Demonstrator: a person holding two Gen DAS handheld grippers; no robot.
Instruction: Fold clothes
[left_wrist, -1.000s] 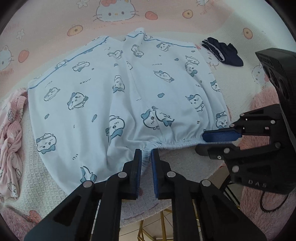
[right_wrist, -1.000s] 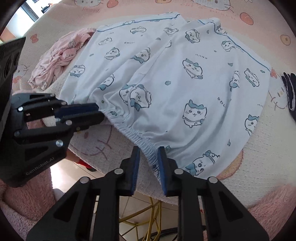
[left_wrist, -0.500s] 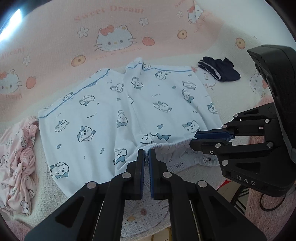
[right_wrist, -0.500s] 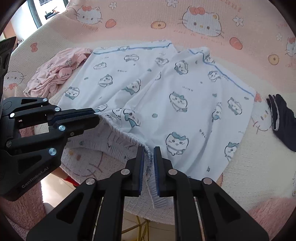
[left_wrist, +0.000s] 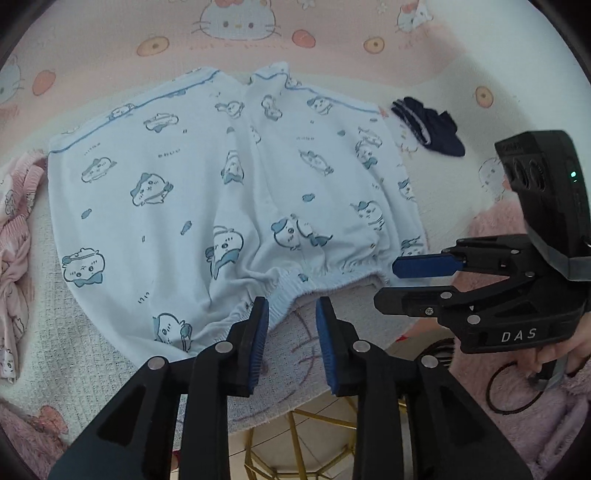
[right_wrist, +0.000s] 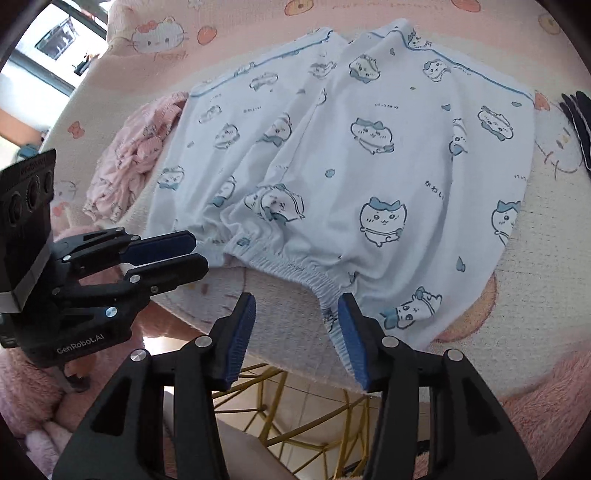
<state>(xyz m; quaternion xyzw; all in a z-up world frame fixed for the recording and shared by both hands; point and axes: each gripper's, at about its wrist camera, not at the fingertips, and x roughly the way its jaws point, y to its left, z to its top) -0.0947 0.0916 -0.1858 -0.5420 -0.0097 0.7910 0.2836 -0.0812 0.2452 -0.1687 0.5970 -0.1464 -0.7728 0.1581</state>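
The pale blue printed shorts (left_wrist: 229, 192) lie spread flat on the pink cartoon blanket (left_wrist: 110, 48), elastic waistband (right_wrist: 295, 269) at the near edge, leg hems far. My left gripper (left_wrist: 290, 332) is opening, its pads off the waistband; my right gripper (right_wrist: 297, 332) is opening too, the band's end just beside one pad, not pinched. To fold well, I judge I should check the cloth lies smooth, then re-grip one side's corners together. A pink garment (right_wrist: 136, 147) and dark sock (left_wrist: 428, 125) sit apart.
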